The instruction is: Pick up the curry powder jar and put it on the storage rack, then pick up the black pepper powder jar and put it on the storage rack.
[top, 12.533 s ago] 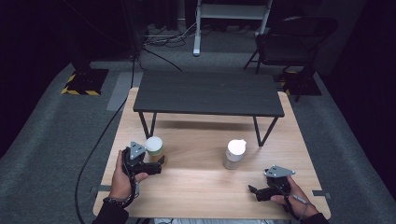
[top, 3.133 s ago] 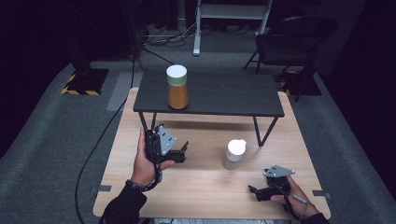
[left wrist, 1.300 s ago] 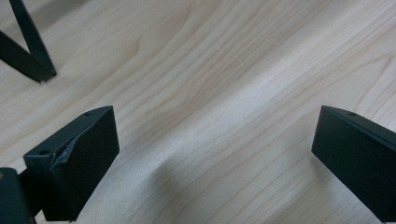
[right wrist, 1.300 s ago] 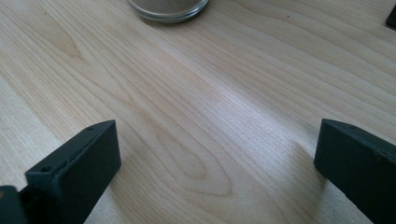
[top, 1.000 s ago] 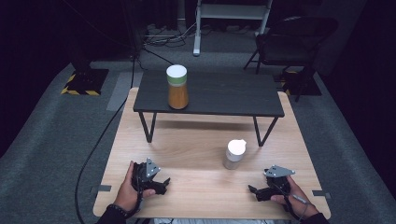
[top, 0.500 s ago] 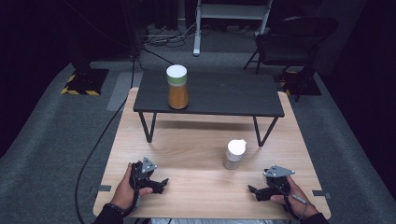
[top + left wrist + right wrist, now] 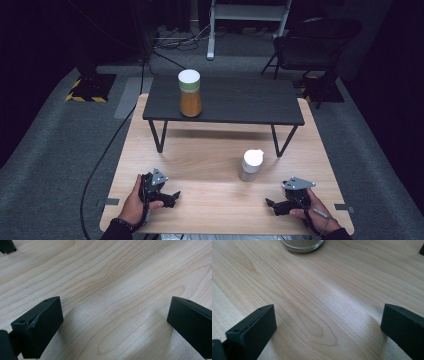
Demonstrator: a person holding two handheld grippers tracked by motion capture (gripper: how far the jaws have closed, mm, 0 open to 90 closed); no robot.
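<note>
Orange jar (image 7: 190, 94) upright on black shelf (image 7: 240, 102), left part, well apart from both grippers. White-capped jar (image 7: 251, 165) on wooden table (image 7: 210, 155), just beyond right gripper (image 7: 270, 204). Left gripper (image 7: 172, 197) low on table, jaws wide, empty. Right likewise: resting near front edge, jaws wide, nothing between.

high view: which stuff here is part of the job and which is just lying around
Part of the job:
- orange jar with white lid, upright on the black shelf
- small white-capped jar, upright on the wooden table
- left gripper, open, holding nothing
- right gripper, open, holding nothing

Just lying about:
- black chair
- floor cables
- white stand
</note>
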